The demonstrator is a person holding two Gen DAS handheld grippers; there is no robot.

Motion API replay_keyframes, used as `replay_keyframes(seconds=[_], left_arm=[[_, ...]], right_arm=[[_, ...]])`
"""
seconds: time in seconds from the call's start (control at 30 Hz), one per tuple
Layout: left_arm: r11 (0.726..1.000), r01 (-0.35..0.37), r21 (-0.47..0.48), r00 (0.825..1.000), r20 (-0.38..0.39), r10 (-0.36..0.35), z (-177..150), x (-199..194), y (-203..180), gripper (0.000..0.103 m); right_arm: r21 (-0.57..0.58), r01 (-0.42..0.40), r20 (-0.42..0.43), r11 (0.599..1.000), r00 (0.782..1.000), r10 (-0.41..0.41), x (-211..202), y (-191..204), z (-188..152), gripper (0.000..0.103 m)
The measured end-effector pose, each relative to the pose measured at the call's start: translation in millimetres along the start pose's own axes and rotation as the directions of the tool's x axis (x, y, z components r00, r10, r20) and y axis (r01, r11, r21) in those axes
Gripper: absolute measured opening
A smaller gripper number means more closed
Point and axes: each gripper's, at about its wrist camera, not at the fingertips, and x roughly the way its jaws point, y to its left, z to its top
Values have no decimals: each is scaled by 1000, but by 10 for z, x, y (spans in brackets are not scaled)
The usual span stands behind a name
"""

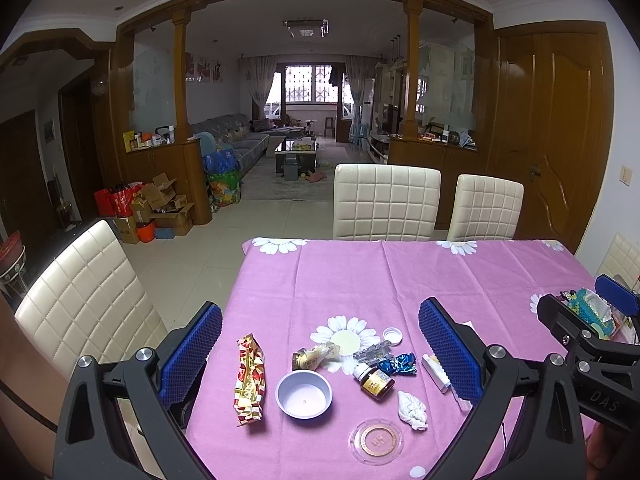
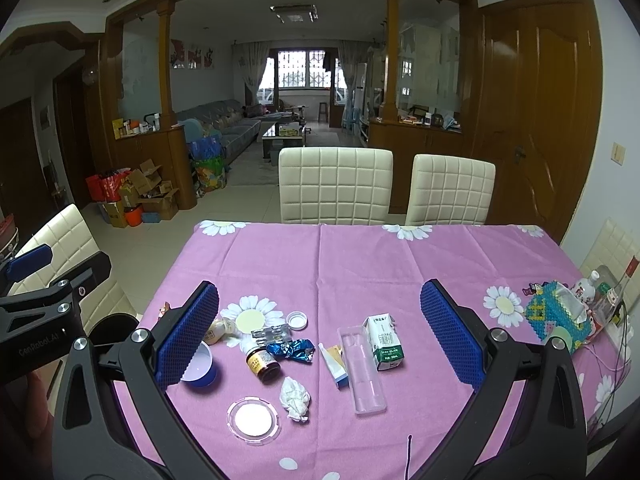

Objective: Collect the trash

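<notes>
Well, with the left gripper and right gripper both spread wide and empty above the pink table, the trash lies left to right: a limp snack wrapper, a slippery-looking brown bottle best pinched across its body, a soft tissue wad that would take hold anywhere, and a light milk carton.

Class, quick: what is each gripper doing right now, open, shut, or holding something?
Left gripper: open, holding nothing, above the trash on the table.
Right gripper: open, holding nothing.

Bowl half behind left finger
</notes>
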Motion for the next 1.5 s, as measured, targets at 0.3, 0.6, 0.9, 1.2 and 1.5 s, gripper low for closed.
replay_keyframes(seconds=[0.3, 0.6, 0.9, 1.2, 1.5], left_arm=[[1000, 2, -23, 999, -37, -2, -174, 274, -6, 96], [1000, 0, -4, 985, -174, -1, -869, 998, -87, 96], [998, -54, 11, 943, -328, 54, -1505, 1631, -70, 96], [992, -108, 62, 916, -382, 123, -1667, 2114, -8, 96], [992, -105, 70, 895, -427, 125, -1718, 2434, 57, 96]], right_arm=[[18, 8, -35, 1000, 999, -7, 241, -155, -152, 99], [35, 63, -150, 997, 987, -57, 896, -474, -716, 99], [41, 78, -345, 996, 937, -59, 1585, -642, -1358, 93], [-10, 51, -401, 999, 915, -51, 2106, -487, -1599, 91], [-75, 39, -434, 996, 898, -68, 2528, -409, -1540, 56]])
